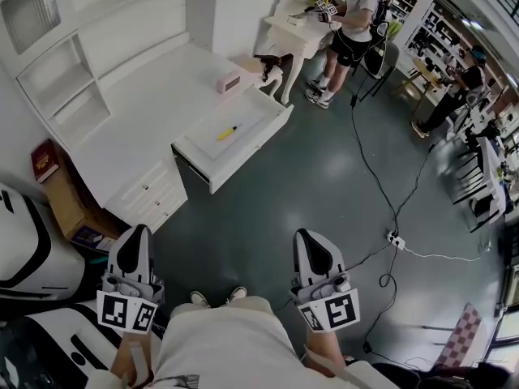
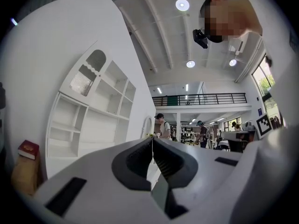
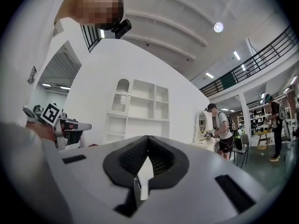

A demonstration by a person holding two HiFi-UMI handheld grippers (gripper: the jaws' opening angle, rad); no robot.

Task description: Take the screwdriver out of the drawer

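A yellow screwdriver (image 1: 228, 132) lies in the open white drawer (image 1: 243, 148), which is pulled out from the white desk (image 1: 138, 120). Both grippers are held low near my body, well short of the drawer. My left gripper (image 1: 139, 230) is shut with nothing between its jaws, and its tips meet in the left gripper view (image 2: 152, 139). My right gripper (image 1: 306, 235) is also shut and empty, jaws together in the right gripper view (image 3: 147, 137). Neither gripper view shows the screwdriver; both look level at the white shelf unit (image 2: 93, 120).
A pink box (image 1: 229, 82) sits on the desk top. A cardboard box (image 1: 61, 189) with a red book (image 1: 45, 160) stands left of the desk's small drawers (image 1: 154, 193). Cables and a power strip (image 1: 395, 238) lie on the floor at right. Another person (image 1: 349, 23) stands at a far table.
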